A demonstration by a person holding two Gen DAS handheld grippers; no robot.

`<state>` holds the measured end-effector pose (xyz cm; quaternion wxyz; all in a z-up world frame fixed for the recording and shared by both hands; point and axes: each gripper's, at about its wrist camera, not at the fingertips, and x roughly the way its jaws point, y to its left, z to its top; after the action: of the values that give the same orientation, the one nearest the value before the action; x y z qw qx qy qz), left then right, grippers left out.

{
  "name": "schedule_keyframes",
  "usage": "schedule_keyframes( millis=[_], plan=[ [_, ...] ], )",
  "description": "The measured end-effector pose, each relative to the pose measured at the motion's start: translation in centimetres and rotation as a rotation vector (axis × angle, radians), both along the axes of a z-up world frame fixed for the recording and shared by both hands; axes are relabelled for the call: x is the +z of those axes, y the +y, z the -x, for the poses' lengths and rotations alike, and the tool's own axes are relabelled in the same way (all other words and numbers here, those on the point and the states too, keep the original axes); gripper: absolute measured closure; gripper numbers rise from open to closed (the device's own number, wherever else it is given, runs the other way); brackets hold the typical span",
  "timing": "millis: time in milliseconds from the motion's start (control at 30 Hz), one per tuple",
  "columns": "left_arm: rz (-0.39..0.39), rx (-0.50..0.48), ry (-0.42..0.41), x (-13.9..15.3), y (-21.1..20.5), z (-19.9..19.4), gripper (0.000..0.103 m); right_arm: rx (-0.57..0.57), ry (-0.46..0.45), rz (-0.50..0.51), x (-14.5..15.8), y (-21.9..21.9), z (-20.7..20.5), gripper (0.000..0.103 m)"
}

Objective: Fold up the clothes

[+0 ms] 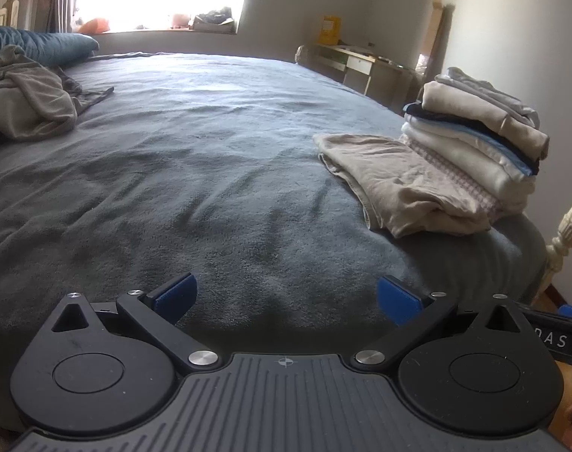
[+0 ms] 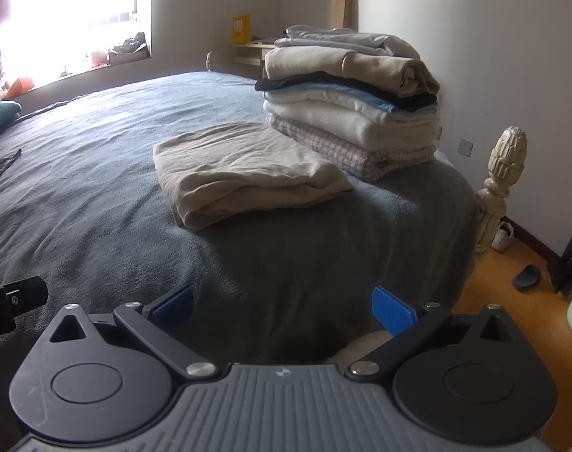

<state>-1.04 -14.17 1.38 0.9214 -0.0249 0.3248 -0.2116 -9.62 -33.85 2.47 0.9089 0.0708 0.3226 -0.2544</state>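
**Clothes folded at the bed's corner, both grippers empty**

Clothes lie in three places on the grey bed [image 1: 210, 143]. Ahead of the right gripper [image 2: 282, 310] and slightly to the left of its fingers [image 2: 393, 314] sits a folded beige garment [image 2: 244, 169], flat on the blanket. Just beyond it, touching or nearly so (the gap is hard to judge), stands a stack of folded clothes [image 2: 353, 94] with grey and beige pieces on top, dark and light-blue layers in the middle, and white and pinkish ones at the bottom. A carved bedpost [image 2: 500, 173] rises to the right of the stack.

From the left gripper [image 1: 286, 297] the same beige garment [image 1: 398, 184] and stack [image 1: 478, 139] appear ahead and well to the right of its fingers [image 1: 176, 295]. Far ahead to the left lies a crumpled grey-brown garment [image 1: 26, 105], unfolded, beside a teal pillow [image 1: 48, 45].

Both pairs of blue-padded fingers are spread wide with nothing between them, hovering over bare blanket near the bed's edge
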Motion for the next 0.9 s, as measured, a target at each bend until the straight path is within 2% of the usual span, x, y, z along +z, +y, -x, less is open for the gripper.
schedule_keyframes(
  millis=[300,900],
  plan=[
    [-0.035,0.01,-0.026,-0.1,-0.1,0.0,0.0,-0.001,0.019,0.009,-0.2,0.3,-1.0,0.0],
    [-0.059,-0.056,-0.061,0.5,-0.5,0.6,0.0,-0.011,0.009,0.049,0.9,1.0,-0.9,0.0]
  ],
)
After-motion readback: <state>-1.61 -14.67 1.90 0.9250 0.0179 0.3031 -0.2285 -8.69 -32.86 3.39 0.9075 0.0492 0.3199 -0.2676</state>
